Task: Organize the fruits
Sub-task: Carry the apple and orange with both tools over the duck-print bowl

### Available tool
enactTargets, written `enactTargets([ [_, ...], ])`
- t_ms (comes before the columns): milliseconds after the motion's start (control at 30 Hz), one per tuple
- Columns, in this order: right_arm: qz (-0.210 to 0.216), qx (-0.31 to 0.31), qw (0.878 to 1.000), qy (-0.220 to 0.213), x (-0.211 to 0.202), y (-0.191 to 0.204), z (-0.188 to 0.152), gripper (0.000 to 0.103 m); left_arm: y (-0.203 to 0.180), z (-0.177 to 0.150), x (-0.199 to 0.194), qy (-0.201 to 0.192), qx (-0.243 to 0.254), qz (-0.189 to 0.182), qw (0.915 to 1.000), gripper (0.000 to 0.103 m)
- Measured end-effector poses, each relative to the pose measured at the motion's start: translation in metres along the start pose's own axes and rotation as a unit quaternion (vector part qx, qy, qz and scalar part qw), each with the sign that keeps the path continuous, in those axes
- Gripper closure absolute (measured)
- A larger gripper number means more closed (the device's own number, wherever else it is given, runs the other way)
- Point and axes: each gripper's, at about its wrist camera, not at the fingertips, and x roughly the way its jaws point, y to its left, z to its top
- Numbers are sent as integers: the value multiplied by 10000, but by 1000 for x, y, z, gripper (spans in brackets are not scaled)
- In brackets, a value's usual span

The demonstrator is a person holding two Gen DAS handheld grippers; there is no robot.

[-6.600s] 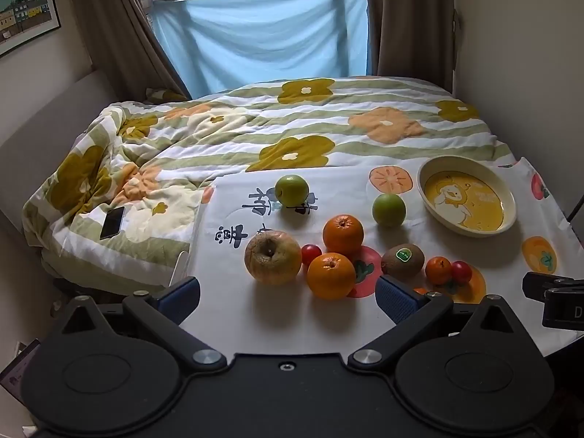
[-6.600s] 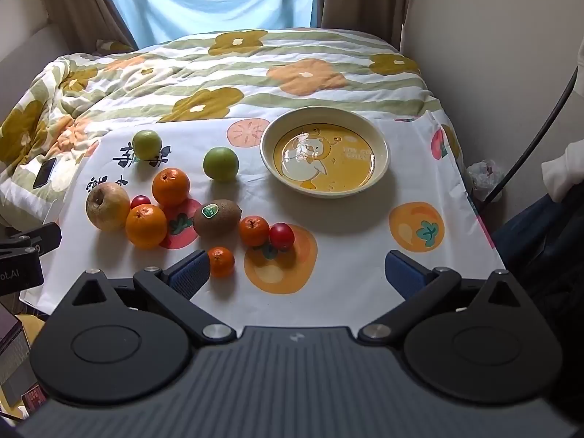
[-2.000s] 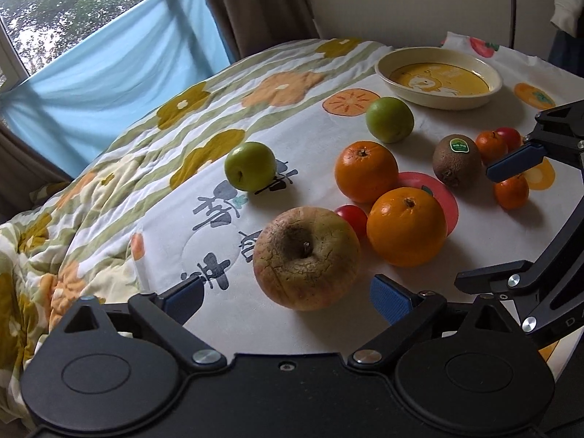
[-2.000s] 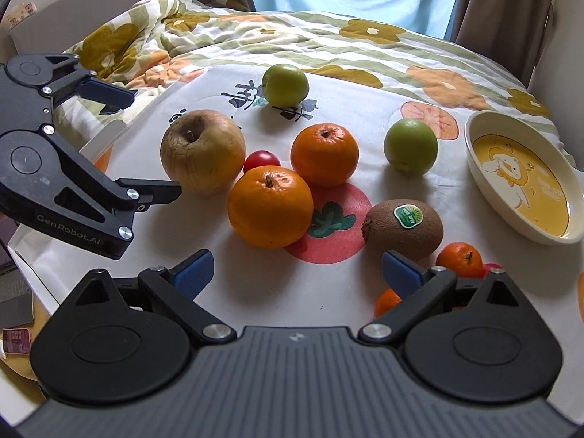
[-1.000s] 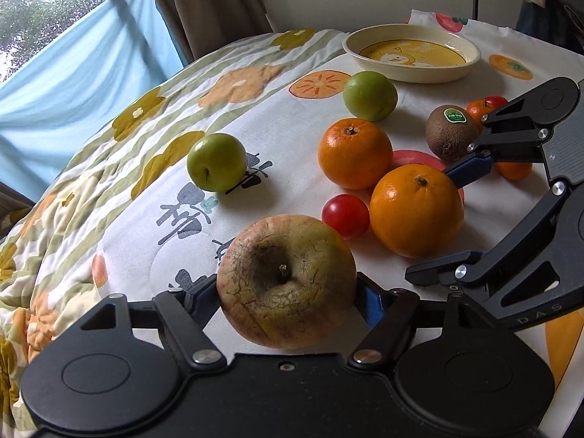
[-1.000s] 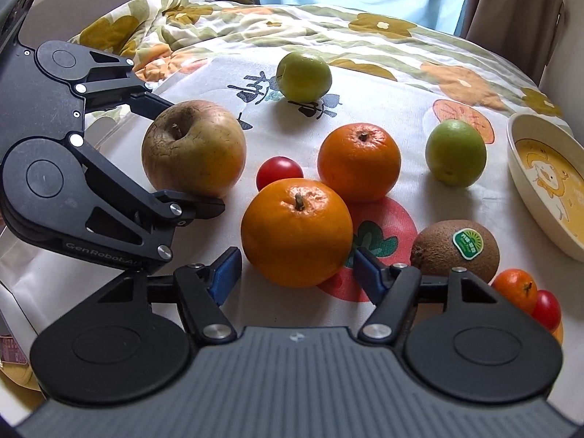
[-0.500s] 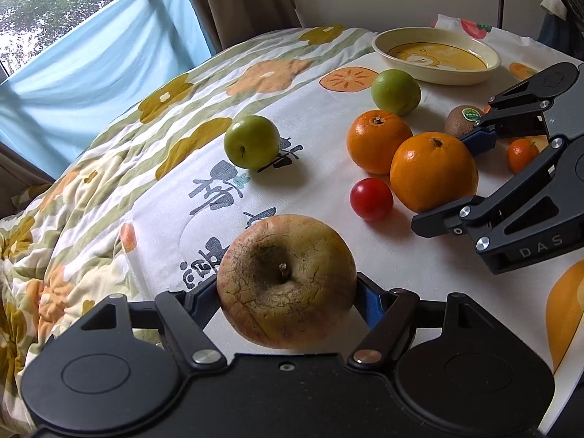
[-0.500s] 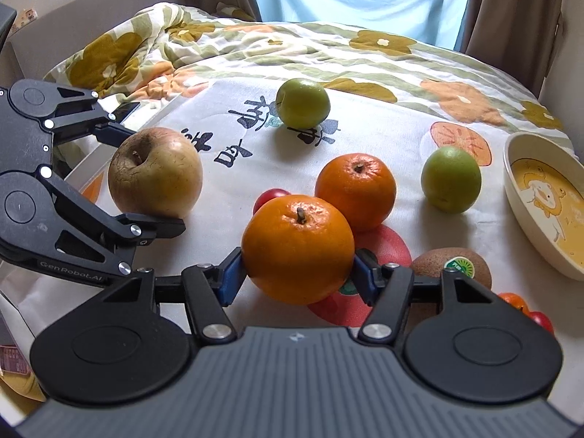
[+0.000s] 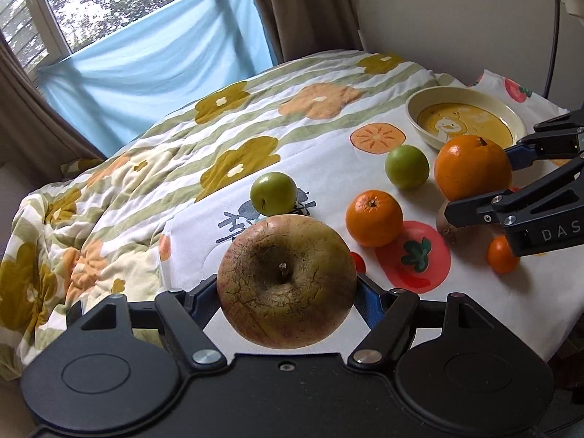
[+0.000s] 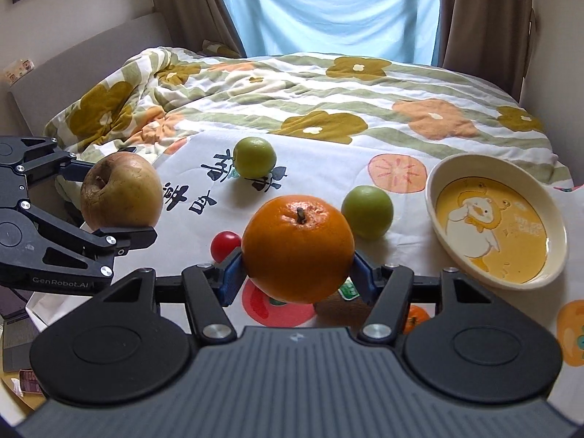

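Left gripper (image 9: 286, 297): jaws clamped on wrinkled apple (image 9: 286, 281), raised off the surface. Right gripper (image 10: 297, 273): jaws clamped on large orange (image 10: 297, 248), also raised. Below: cherry tomato (image 10: 225, 245), second orange (image 9: 374, 218), two green fruits. Beyond: duck-print bowl (image 10: 430, 197), empty. Risk: round fruit slipping, grippers colliding at bowl.

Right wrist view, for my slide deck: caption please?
Right gripper lifts an orange while left gripper holds an apple, plate empty.

Soft daylight from window (image 9: 109, 11) — sharp focus, fisheye-bent edges, faint shadows.
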Motion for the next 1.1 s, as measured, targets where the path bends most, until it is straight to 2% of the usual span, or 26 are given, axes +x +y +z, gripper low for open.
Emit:
enactTargets([
  [100, 65, -33, 10000, -10, -14, -21, 1, 28, -18, 11, -12, 71, -224, 178, 9996, 24],
  [200, 136, -40, 9999, -37, -26, -44, 3, 28, -37, 22, -22, 70, -529, 166, 9984, 24],
  [333, 100, -67, 9999, -113, -38, -79, 9, 28, -71, 42, -23, -16, -508, 221, 9985, 24],
  [500, -84, -42, 9998, -179, -43, -120, 17, 28, -104, 71, -15, -232, -500, 106, 9984, 24],
  [833, -546, -38, 9980, -310, -30, -202, 42, 28, -157, 136, 33, -563, -287, -219, 9978, 24],
  [1100, -641, -9, 9976, -264, -2, -244, 46, 28, -188, 173, 94, -542, -22, -420, 9976, 24],
])
